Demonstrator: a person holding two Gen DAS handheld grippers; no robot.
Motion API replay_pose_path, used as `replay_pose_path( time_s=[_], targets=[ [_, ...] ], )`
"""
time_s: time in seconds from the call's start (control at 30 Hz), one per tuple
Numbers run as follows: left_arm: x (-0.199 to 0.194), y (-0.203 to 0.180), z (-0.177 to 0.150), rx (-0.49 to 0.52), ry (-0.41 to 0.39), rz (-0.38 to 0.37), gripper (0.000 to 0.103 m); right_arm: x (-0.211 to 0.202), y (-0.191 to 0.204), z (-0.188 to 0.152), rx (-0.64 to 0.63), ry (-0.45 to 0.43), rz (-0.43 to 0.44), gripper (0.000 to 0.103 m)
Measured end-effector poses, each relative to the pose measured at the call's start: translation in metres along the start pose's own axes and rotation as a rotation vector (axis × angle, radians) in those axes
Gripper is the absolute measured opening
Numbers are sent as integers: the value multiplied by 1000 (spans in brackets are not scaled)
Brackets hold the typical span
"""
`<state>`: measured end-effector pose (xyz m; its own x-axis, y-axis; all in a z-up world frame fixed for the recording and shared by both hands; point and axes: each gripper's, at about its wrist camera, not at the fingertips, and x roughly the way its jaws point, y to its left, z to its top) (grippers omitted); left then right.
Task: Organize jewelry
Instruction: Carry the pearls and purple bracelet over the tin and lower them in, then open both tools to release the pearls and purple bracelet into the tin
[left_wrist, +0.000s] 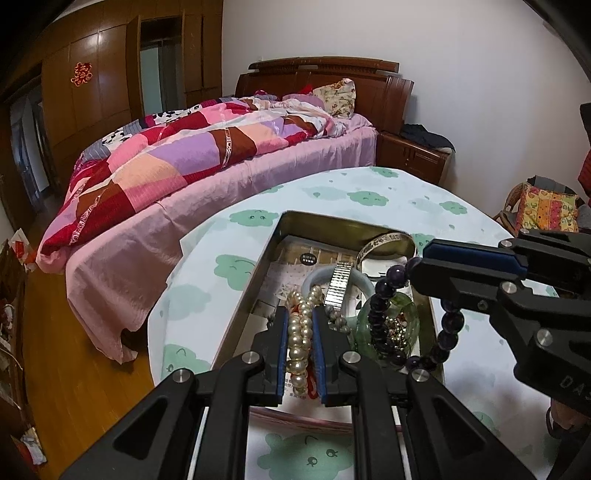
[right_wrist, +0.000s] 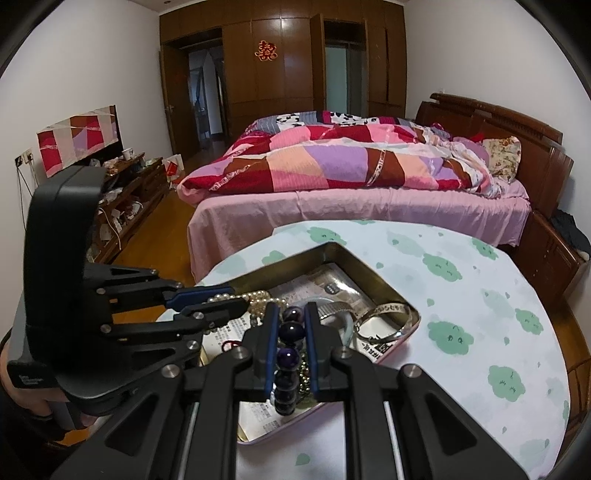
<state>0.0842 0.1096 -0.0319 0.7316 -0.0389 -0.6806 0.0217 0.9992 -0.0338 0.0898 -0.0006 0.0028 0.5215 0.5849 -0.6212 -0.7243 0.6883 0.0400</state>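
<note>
Both grippers are loaded over the open rectangular metal tin (left_wrist: 273, 236) on the cloud-print bench (left_wrist: 461, 229). The left gripper (left_wrist: 300, 314) is clamped on a cream pearl strand (left_wrist: 299, 332); the right gripper (right_wrist: 291, 314) is pinching a dark purple bead bracelet (right_wrist: 290, 347).

My worry is that the bracelet's loop droops onto the green glass bangle (left_wrist: 391, 321) and the tangled pieces below, so it could snag or knot.

Only the left camera shows that hanging loop. The right one shows the beads squeezed between the blue pads.
</note>
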Motion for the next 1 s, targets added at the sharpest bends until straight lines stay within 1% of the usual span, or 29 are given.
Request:
replay_pose_path(
  time_s=[0.23,0.6,0.93,1.0],
  targets=[
    [7,0,-4,4,23,1,12,9,-4,-6,16,33,-2,16],
    [16,1,-9,7,50,8,12,15,-6,-11,22,51,-6,16],
    [16,-1,-10,16,50,19,13,21,-9,-15,34,64,-8,17],
    [14,-1,-9,17,45,18,13,22,-11,-16,42,68,-7,19]
  ],
)
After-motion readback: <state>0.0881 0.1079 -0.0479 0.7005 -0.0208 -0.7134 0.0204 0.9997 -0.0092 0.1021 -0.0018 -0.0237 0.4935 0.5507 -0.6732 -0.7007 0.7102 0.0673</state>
